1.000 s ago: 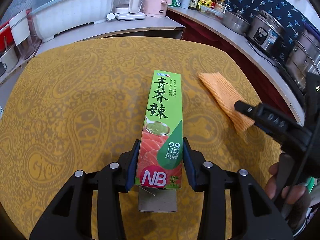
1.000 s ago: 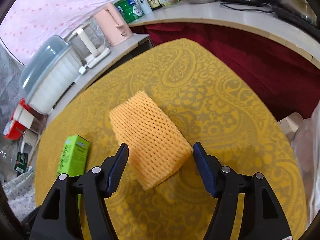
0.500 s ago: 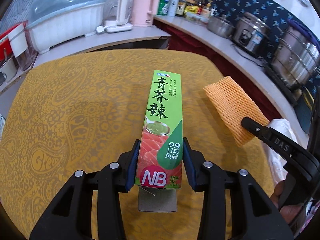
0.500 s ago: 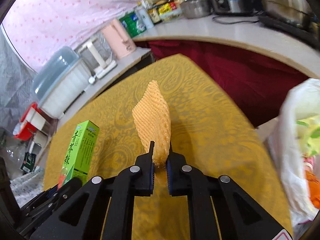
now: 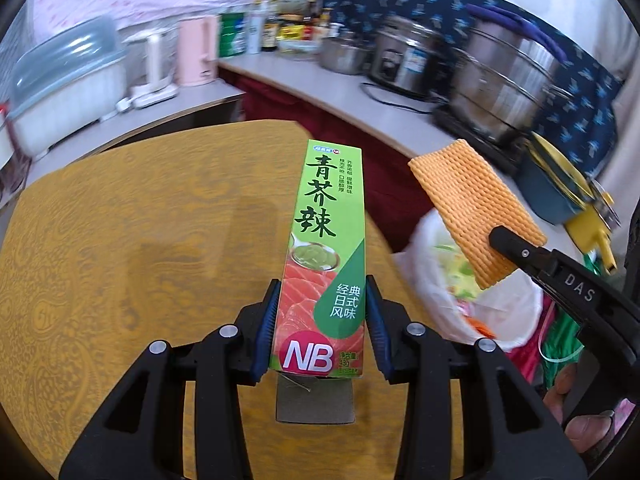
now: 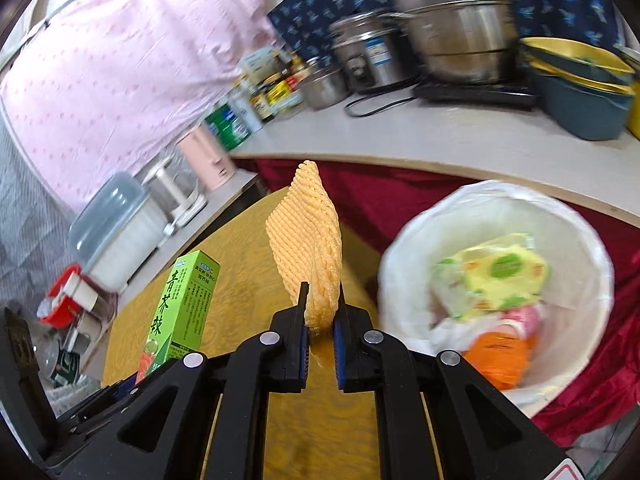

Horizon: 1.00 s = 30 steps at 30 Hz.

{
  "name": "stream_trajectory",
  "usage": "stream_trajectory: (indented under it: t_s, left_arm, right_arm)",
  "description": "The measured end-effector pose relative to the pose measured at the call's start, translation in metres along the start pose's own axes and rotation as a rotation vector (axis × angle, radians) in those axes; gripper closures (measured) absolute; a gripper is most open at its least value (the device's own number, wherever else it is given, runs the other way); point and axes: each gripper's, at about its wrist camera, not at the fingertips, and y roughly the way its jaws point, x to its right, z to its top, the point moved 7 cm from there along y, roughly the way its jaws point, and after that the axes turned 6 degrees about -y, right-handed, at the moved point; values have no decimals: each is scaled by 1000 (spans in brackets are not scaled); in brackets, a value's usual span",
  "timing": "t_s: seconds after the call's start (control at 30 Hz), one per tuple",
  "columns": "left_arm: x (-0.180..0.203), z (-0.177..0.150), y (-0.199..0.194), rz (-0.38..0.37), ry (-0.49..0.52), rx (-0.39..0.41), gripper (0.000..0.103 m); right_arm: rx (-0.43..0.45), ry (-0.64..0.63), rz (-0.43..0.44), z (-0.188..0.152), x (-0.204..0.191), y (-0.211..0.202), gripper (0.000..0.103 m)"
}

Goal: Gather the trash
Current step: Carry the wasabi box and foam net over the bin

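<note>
My left gripper (image 5: 322,320) is shut on a long green wasabi box (image 5: 326,248), held lifted above the yellow patterned table (image 5: 140,240). The box also shows at the left of the right wrist view (image 6: 184,300). My right gripper (image 6: 320,320) is shut on an orange foam net sleeve (image 6: 308,240), held in the air near the table's right edge. The sleeve shows in the left wrist view (image 5: 472,208), above a white-lined trash bin (image 5: 432,248). The bin (image 6: 404,240) holds wrappers and sits just right of the right gripper.
A curved counter (image 5: 340,100) behind the table carries steel pots (image 5: 504,80), a rice cooker, bottles and a pink kettle (image 5: 196,52). A covered dish rack (image 5: 60,80) stands at the back left. Red cloth (image 6: 380,196) hangs under the counter.
Both grippers have lifted and swung right toward the trash bin. The right gripper closed on the foam sleeve and raised it off the table. The left still holds the box.
</note>
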Motion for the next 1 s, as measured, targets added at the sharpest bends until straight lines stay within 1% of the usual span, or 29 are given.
stream_trajectory:
  t_s: [0.03, 0.23, 0.43, 0.67, 1.0]
  left_arm:
    - [14, -2, 0, -11, 19, -1, 64]
    - [68, -10, 2, -50, 99, -9, 64]
    - [109, -19, 7, -80, 154, -19, 64]
    - [139, -27, 14, -96, 196, -30, 64]
    - [160, -32, 24, -101, 223, -49, 64]
  right_arm:
    - [7, 11, -7, 0, 9, -6, 94]
    - [41, 72, -42, 0, 58, -34, 94]
    - [62, 116, -73, -1, 95, -52, 94]
    - [71, 154, -99, -4, 123, -61, 94]
    - [65, 184, -106, -10, 142, -61, 94]
